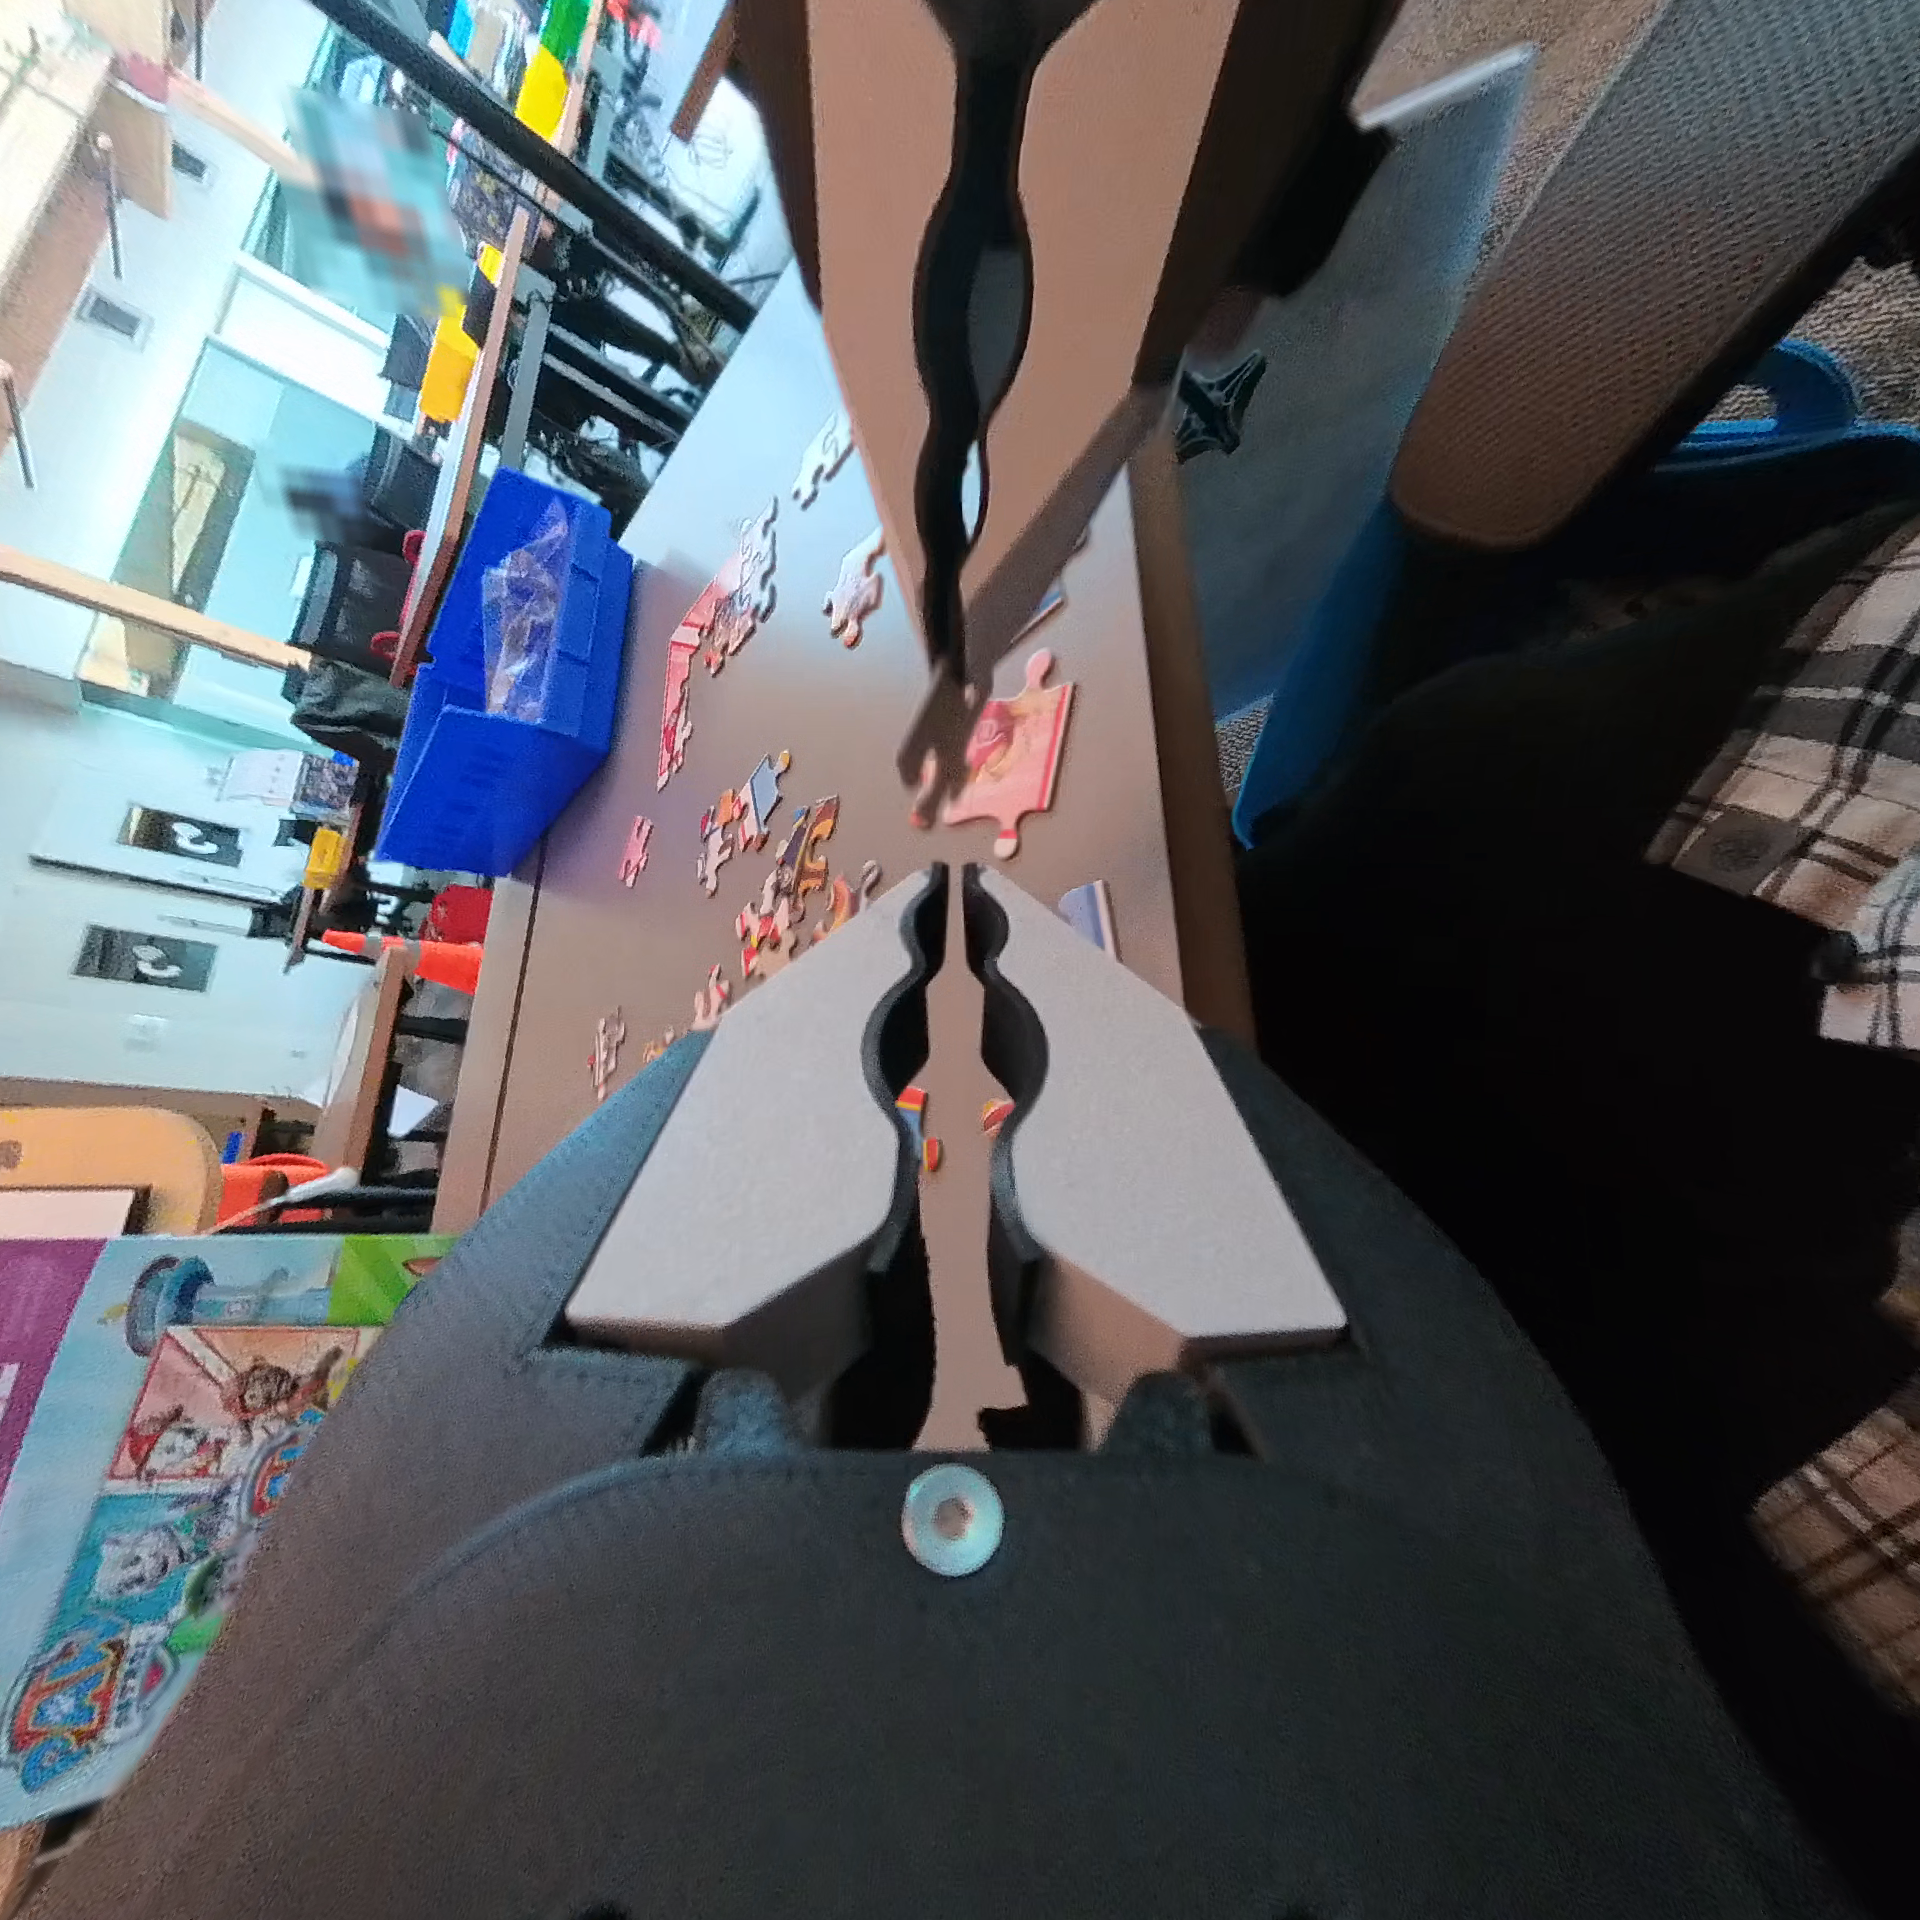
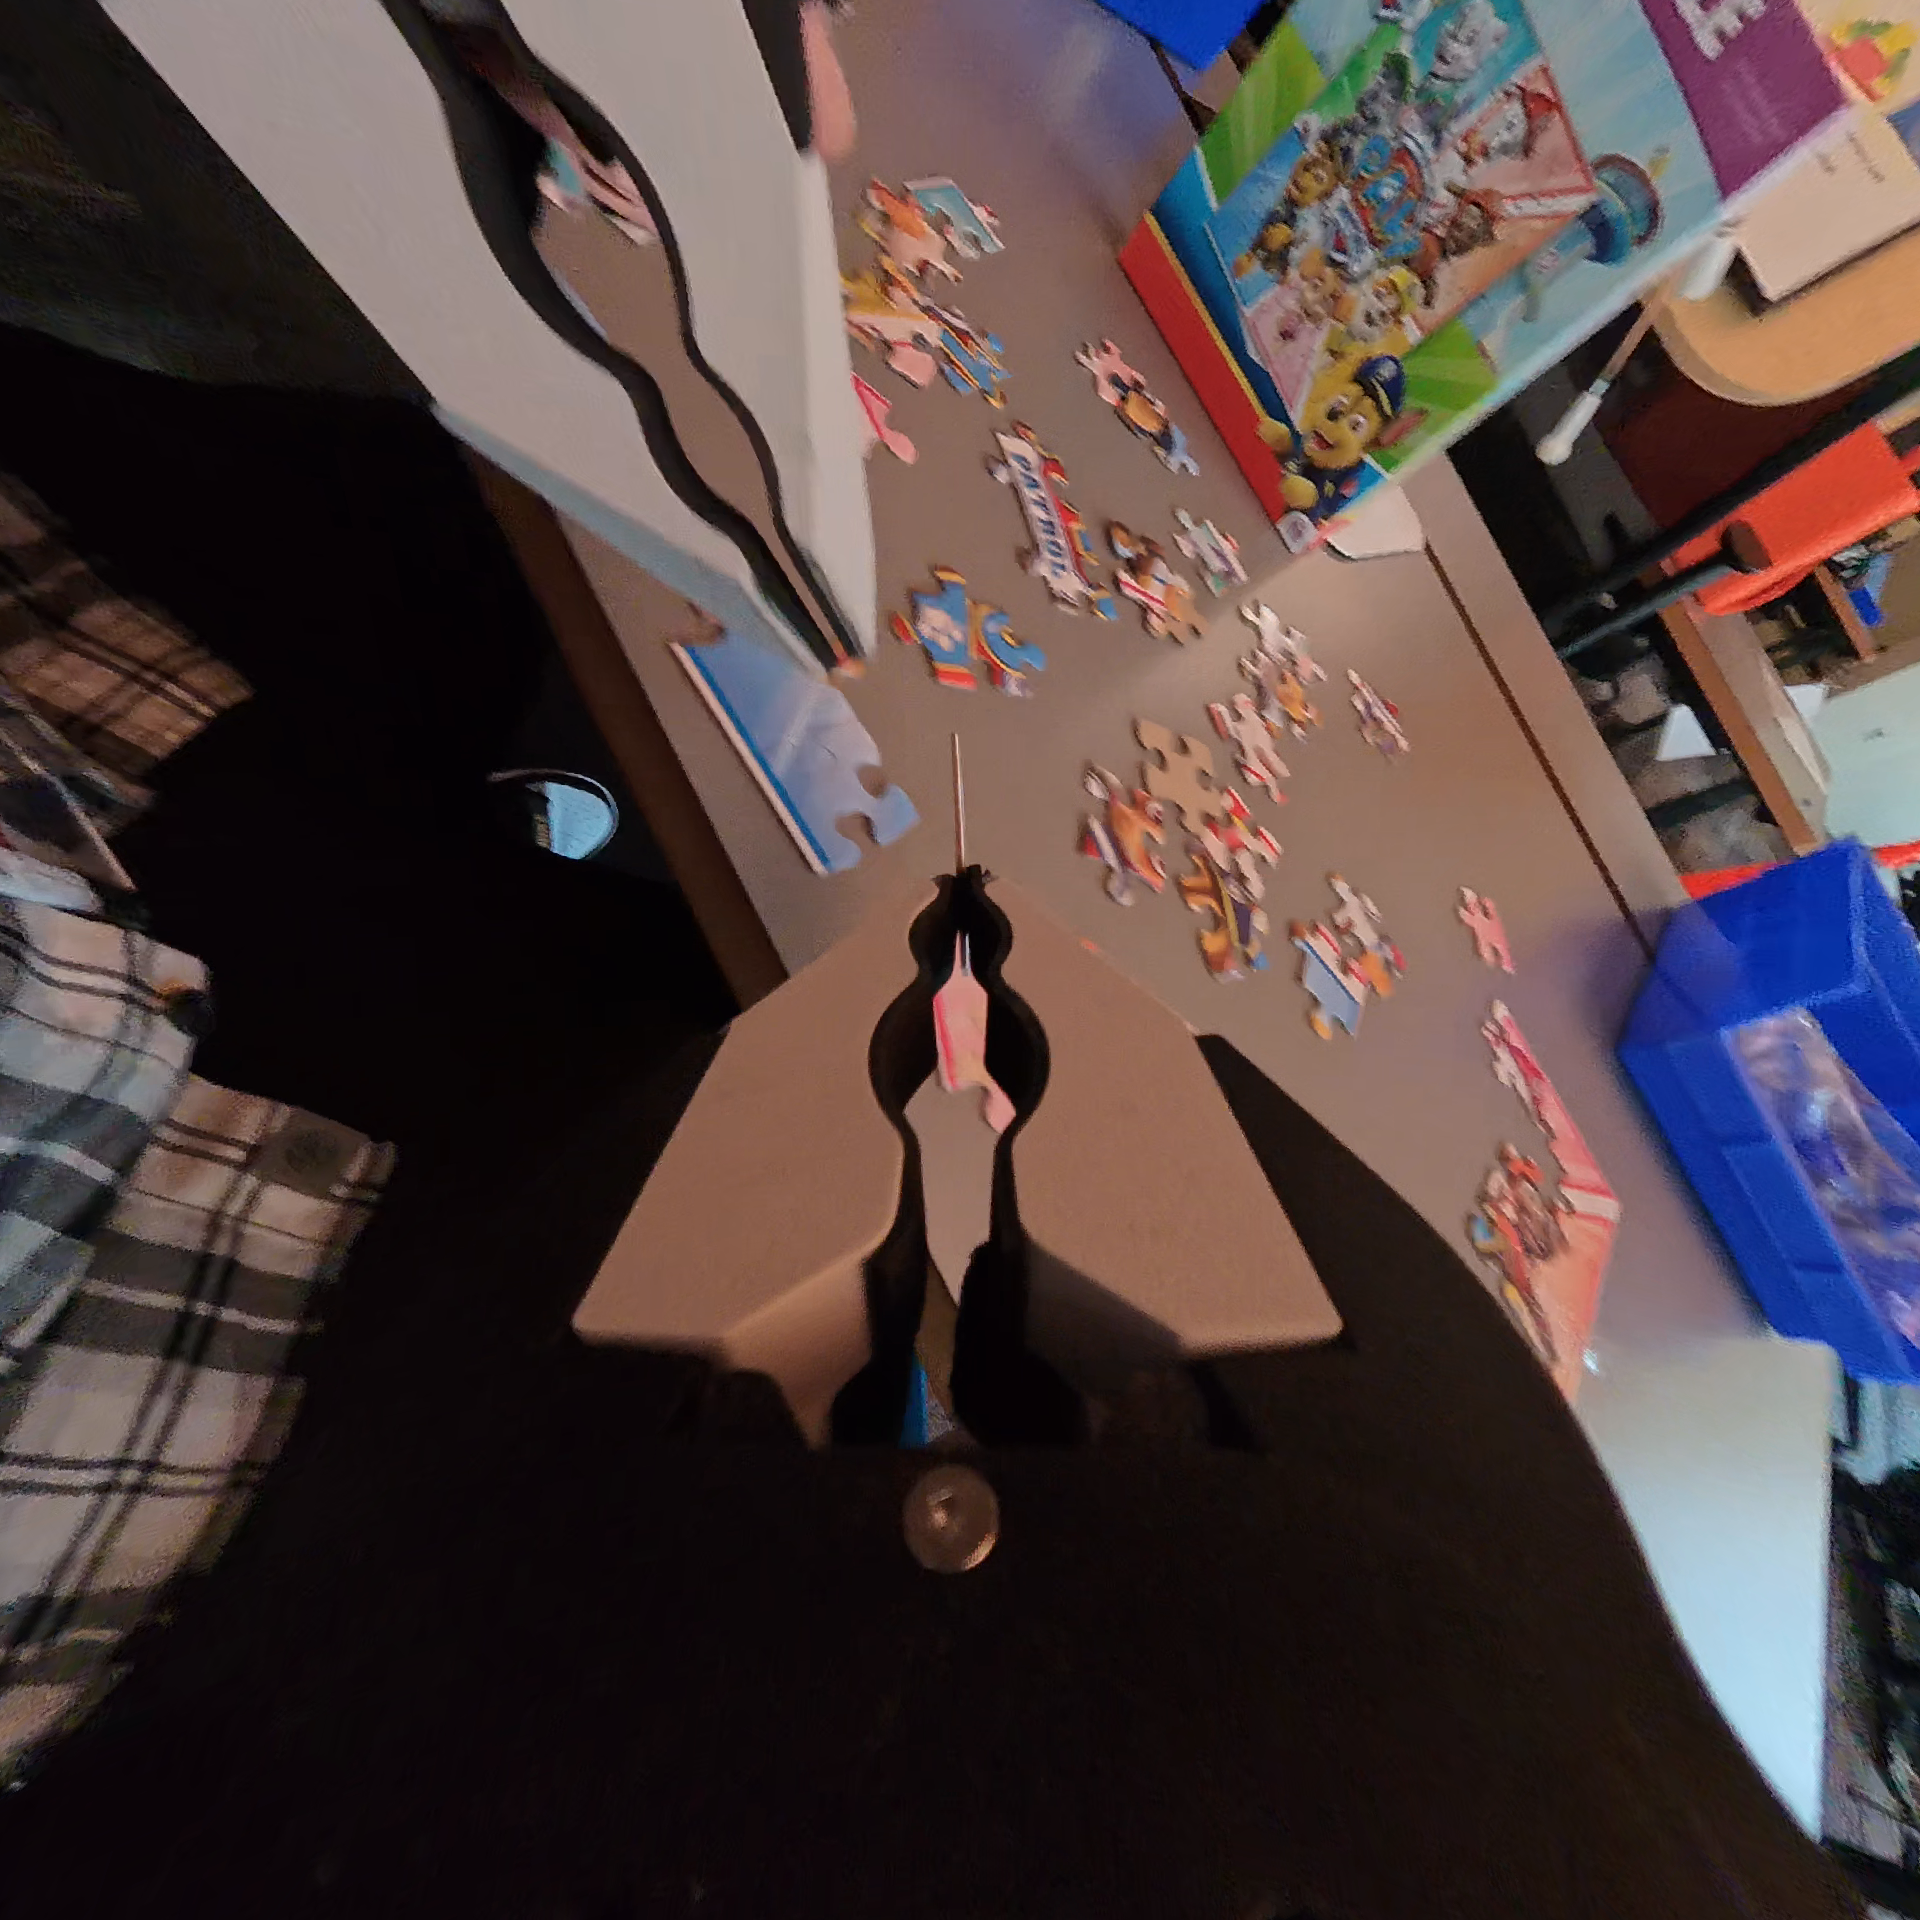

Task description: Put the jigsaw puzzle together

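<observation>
My right gripper [image 2: 961,883] is shut on a pink puzzle piece [image 2: 961,1029], seen edge-on and sticking out past the fingertips. In the left wrist view that gripper [image 1: 940,665] comes down from above and holds the pink piece [image 1: 1013,753] just over the table. My left gripper [image 1: 956,873] is shut with nothing between its tips. It hovers close below the pink piece. In the right wrist view it [image 2: 844,646] reaches in from the upper left, over a joined blue section [image 2: 800,758]. Several loose pieces [image 2: 1195,831] lie on the grey table [image 2: 1403,644].
The puzzle box [image 2: 1455,239] stands at the table's far side, and also shows in the left wrist view [image 1: 156,1507]. A blue bin [image 2: 1787,1101] sits on the table near a joined pink-red section [image 2: 1538,1174]. A person's plaid clothing [image 2: 156,1195] is at the near table edge. Some 6 centimeters of space lies between my two pairs of fingers.
</observation>
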Action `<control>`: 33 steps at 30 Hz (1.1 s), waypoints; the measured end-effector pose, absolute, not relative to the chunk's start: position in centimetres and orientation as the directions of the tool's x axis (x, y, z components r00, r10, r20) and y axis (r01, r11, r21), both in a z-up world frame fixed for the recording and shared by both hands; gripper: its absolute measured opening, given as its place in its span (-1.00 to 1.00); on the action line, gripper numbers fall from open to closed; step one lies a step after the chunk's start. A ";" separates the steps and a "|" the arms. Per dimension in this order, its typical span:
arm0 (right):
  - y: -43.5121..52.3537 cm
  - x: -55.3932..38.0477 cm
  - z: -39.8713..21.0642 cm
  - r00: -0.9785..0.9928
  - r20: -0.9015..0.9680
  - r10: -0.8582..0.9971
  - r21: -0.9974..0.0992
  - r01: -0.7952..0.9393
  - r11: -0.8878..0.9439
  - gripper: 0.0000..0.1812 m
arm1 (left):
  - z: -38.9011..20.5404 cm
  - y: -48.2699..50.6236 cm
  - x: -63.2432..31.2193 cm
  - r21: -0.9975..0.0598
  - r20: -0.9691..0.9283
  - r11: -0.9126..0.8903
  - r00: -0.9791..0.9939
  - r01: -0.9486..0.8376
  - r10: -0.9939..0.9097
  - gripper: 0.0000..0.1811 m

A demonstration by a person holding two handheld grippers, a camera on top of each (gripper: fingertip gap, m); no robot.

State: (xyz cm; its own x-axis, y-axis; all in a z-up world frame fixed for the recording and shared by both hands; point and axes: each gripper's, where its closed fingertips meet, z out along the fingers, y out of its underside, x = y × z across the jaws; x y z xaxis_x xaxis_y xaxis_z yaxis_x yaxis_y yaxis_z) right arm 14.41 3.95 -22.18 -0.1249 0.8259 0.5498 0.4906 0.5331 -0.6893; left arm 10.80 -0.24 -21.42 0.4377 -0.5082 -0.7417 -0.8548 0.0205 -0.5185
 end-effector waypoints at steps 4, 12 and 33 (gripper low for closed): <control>7.8 17.0 -21.5 -0.062 0.591 0.804 -0.656 0.543 0.524 -1.00 | -21.8 -0.1 9.8 -0.549 -0.698 -0.039 0.483 -0.835 -0.529 -0.96; 12.7 22.5 -23.8 -0.103 0.598 0.795 -0.551 0.667 0.501 -1.00 | -23.5 0.1 9.7 -0.561 -0.639 -0.091 0.500 -0.823 -0.584 -0.94; 11.5 22.4 -25.3 -0.233 0.428 0.873 -0.553 0.697 0.457 -0.58 | -25.1 -0.3 8.6 -0.579 -0.546 -0.195 0.554 -0.792 -0.628 -0.84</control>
